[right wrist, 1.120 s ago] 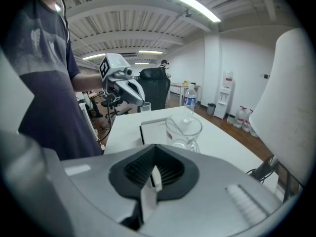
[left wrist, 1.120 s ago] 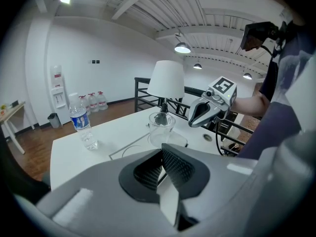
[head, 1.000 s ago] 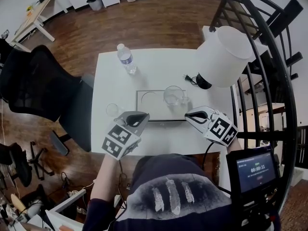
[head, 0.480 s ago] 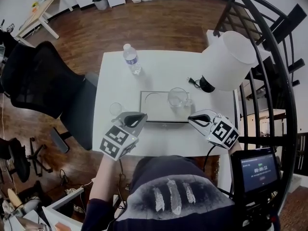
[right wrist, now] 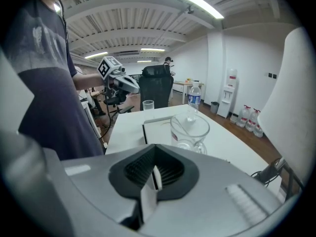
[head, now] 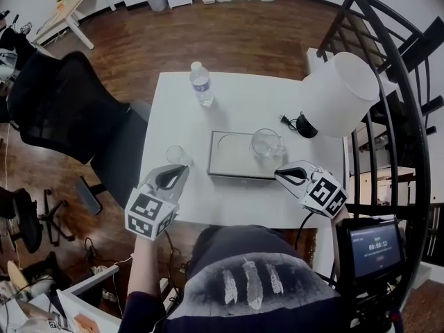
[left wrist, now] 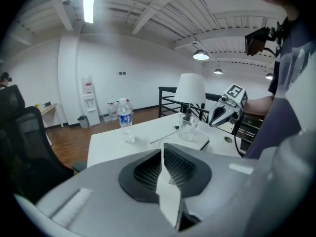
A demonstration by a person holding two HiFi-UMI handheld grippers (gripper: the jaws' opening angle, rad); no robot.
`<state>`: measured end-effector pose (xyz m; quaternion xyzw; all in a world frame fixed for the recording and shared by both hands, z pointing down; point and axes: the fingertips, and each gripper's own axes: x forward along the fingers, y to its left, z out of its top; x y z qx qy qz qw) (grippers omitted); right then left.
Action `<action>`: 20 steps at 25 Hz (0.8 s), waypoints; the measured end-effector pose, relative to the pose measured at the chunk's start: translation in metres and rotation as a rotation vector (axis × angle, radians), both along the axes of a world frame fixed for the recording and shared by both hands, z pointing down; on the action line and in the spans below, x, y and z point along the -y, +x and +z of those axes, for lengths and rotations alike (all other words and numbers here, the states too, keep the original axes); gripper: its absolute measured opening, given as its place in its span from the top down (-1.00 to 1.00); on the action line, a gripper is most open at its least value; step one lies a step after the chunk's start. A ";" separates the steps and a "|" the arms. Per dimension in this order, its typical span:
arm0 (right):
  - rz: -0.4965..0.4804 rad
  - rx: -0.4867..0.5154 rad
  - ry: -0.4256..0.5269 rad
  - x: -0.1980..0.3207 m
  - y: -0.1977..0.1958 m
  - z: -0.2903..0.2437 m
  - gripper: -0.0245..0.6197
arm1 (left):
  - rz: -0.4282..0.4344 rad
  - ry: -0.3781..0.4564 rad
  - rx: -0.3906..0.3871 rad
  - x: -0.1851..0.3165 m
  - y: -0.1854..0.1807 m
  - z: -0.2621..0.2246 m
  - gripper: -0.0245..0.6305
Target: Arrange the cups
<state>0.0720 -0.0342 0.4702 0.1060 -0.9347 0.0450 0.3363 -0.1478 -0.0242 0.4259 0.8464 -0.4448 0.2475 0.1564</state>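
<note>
The small cup is standing left of centre on the table, outside the tray that is holding the mug. Just below it, the left gripper is hovering empty, its jaws only just beginning to part. Closing in this narrow is likely risking a knocked-over cup. The right gripper is idling below the mug, pinched together on nothing.

An office: black swivel chair, white table, water cooler, strip lights overhead

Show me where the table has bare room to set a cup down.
Free: the left half of the tray, beside the glass mug; the far stretch of table between water bottle and lamp; the near strip before the tray. Crowded: the right, where mug, lamp base and plug sit close. A small glass stands left of the tray.
</note>
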 end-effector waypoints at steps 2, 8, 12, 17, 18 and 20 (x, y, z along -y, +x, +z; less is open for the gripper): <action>-0.006 -0.001 -0.003 0.001 -0.004 0.001 0.91 | -0.049 0.045 0.017 0.004 -0.019 -0.004 0.77; -0.021 -0.002 -0.005 0.000 -0.012 0.002 0.91 | -0.127 0.119 0.039 0.010 -0.053 -0.003 -0.15; -0.021 -0.007 -0.004 0.000 -0.016 0.003 0.91 | -0.157 0.123 0.031 0.015 -0.064 0.019 -0.56; -0.008 -0.017 -0.004 0.001 -0.015 0.004 0.91 | -0.128 0.075 0.036 0.022 -0.066 0.067 -0.56; -0.005 -0.021 -0.007 0.001 -0.014 0.004 0.91 | -0.121 0.074 0.033 0.025 -0.064 0.075 -0.56; 0.003 -0.029 -0.011 0.000 -0.013 0.004 0.91 | -0.111 0.079 0.018 0.031 -0.061 0.088 -0.56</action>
